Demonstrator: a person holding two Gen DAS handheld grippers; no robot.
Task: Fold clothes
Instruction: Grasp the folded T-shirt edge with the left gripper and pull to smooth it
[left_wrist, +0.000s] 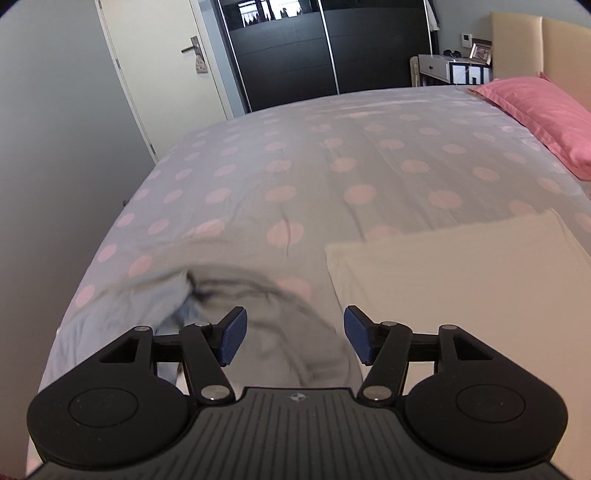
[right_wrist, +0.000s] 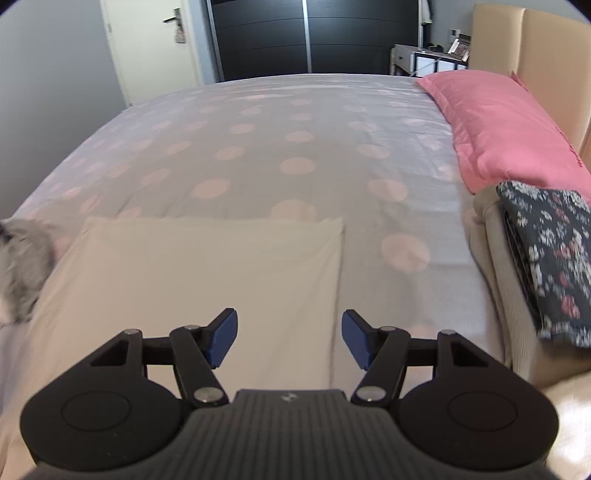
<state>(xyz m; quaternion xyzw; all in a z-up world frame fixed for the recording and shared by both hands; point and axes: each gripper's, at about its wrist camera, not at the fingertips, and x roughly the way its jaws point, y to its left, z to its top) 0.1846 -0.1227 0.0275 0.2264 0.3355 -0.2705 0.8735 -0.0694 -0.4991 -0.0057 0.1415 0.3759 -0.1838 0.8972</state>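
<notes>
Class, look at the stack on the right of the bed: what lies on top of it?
A dark floral cloth, folded, lies on the beige stack. Whatever the beige stack holds beneath it is covered.

A: What carries everything?

B: A bed (right_wrist: 258, 155), its sheet pale with pink dots.

A: And on it?

B: A folded cream cloth (right_wrist: 207, 280) lies flat near the front. Left of it, a crumpled grey garment (left_wrist: 258, 317), blurred. A pink pillow (right_wrist: 509, 133) lies along the headboard side. At the right, a cream stack (right_wrist: 495, 266) with a dark floral piece (right_wrist: 554, 266) on top.
</notes>
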